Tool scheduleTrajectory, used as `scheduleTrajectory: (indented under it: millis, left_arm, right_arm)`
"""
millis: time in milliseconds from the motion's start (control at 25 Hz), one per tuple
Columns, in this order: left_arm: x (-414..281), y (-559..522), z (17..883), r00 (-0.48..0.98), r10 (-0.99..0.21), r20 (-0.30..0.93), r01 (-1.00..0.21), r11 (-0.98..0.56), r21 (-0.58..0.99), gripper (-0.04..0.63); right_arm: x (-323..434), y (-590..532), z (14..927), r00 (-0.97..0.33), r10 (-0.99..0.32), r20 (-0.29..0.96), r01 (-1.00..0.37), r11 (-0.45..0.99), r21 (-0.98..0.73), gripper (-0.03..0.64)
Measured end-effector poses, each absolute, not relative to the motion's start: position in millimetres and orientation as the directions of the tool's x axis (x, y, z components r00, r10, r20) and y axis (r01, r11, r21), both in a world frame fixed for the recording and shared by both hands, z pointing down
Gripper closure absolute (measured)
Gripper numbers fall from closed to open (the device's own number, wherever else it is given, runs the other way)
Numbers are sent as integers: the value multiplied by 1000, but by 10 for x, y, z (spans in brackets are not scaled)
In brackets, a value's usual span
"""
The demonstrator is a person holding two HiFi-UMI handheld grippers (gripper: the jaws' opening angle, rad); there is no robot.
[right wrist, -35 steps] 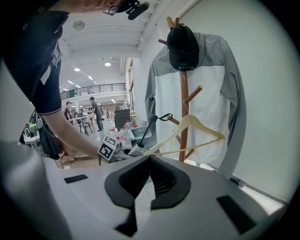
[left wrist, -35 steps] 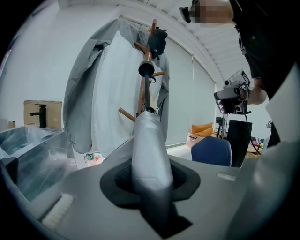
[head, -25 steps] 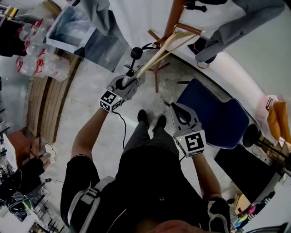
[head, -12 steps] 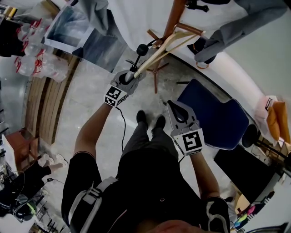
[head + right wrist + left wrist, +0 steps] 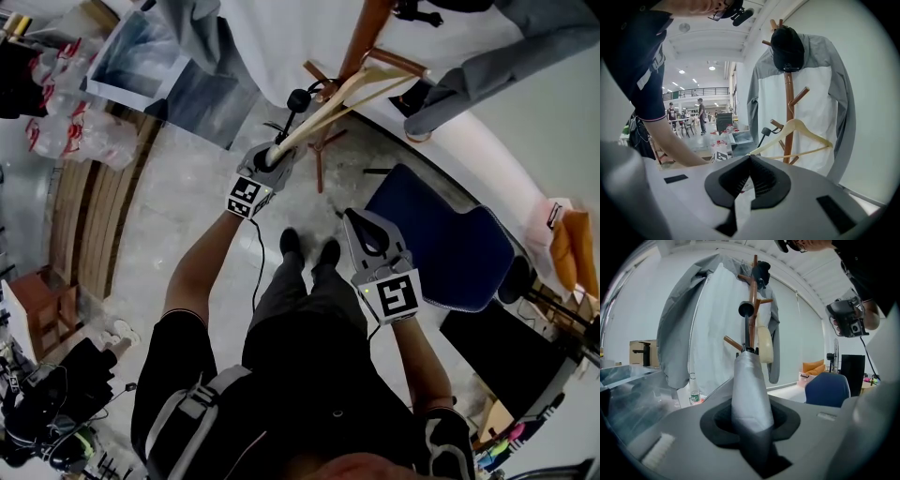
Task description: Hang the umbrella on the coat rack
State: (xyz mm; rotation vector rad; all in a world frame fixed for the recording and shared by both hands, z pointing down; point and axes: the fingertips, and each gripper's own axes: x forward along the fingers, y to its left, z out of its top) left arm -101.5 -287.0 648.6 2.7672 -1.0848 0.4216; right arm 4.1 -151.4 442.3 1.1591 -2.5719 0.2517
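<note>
While the folded umbrella [image 5: 749, 390] is clamped by its soft canopy in the left gripper [image 5: 750, 427], knob raised near the coat rack [image 5: 753, 310], it is judged light but slippery, best gripped around its stiff shaft, and the right gripper [image 5: 749, 161] is seen closed and empty.

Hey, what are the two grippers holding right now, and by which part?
The left gripper clamps the folded grey fabric umbrella by its canopy, its black round handle pointing away. The right gripper is shut on nothing.

Coat rack [image 5: 360, 45] top beyond edge
</note>
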Motion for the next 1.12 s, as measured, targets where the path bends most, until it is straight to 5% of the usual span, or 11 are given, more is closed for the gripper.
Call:
scheduleTrajectory:
  millis: [1120]
  left_arm:
    - [-673,-3035,6797,655,-724,219,-745,-667,24,491]
  right_arm:
    - [19,-1684,4668,-611,-727,314,-765,644,2,615]
